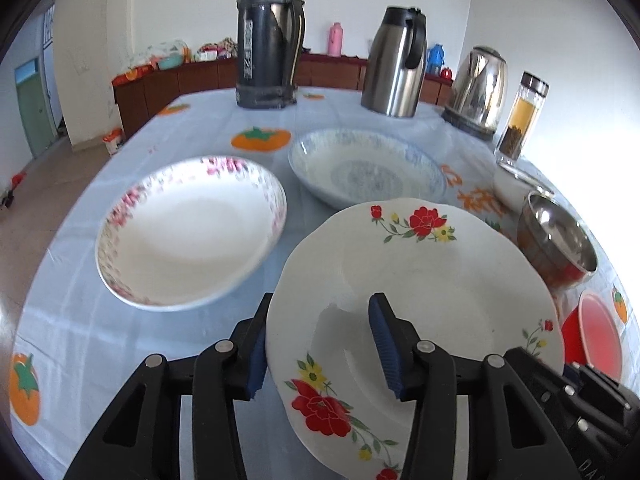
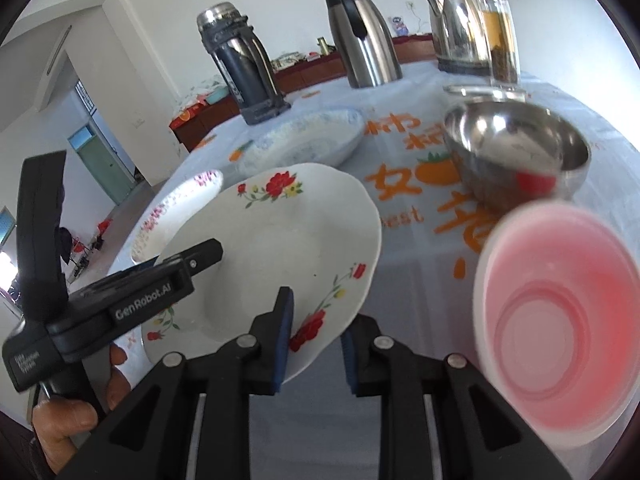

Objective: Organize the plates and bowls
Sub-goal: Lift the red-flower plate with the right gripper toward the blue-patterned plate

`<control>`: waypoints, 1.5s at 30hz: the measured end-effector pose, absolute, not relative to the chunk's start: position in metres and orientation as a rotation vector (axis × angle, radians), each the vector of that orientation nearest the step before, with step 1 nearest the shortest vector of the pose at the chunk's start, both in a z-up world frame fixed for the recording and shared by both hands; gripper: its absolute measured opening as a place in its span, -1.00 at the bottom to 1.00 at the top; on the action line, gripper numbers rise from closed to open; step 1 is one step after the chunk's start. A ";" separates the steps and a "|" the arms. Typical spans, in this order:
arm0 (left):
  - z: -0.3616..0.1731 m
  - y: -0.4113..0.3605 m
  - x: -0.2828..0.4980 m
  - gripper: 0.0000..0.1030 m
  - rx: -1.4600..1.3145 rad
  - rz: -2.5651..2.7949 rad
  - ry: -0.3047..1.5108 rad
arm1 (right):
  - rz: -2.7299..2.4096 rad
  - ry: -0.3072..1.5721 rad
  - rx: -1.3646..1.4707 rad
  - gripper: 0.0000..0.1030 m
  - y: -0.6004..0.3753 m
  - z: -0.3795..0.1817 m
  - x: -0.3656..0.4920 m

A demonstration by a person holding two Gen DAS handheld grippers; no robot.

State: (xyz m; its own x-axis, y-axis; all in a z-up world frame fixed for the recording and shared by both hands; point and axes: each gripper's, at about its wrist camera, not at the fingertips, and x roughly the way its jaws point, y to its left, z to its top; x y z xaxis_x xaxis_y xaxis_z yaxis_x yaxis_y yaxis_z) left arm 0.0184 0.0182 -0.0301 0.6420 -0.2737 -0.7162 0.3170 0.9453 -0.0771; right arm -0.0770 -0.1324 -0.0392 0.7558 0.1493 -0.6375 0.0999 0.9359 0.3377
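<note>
Holding the red-flower plate [image 1: 420, 280] by its rim, the left gripper [image 1: 324, 344] pinches it, one blue pad under and one on top, low in the middle of the left wrist picture. The plate tilts above the blue tablecloth [image 1: 80, 320]. The right gripper [image 2: 316, 340] has its claws spread around the same plate's edge [image 2: 280, 240]; whether they touch it, I cannot tell. The pink-flower plate [image 1: 188, 232] sits at the left, the blue plate [image 1: 368, 168] behind. A steel bowl [image 2: 516, 152] and a blurry pink bowl [image 2: 560, 320] sit at the right.
</note>
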 end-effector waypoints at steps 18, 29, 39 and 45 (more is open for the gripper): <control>-0.009 -0.002 0.104 -0.04 0.054 -0.351 0.748 | -0.047 0.662 0.471 -0.56 -0.153 -0.025 0.013; -0.030 -0.021 0.146 -0.04 0.061 -0.341 0.804 | -0.113 0.678 0.481 -0.56 -0.164 -0.032 0.051; -0.035 -0.025 0.167 -0.04 0.055 -0.311 0.817 | -0.125 0.677 0.482 -0.56 -0.168 -0.036 0.073; -0.039 -0.032 0.173 -0.04 0.088 -0.285 0.836 | -0.125 0.670 0.468 -0.50 -0.167 -0.035 0.080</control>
State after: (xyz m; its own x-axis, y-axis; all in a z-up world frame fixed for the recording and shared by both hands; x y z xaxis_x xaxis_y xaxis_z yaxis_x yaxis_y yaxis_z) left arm 0.1733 -0.0319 -0.0394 0.6348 -0.2147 -0.7423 0.2837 0.9583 -0.0345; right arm 0.0796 -0.1674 -0.0345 0.7808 0.0370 -0.6237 0.2592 0.8892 0.3771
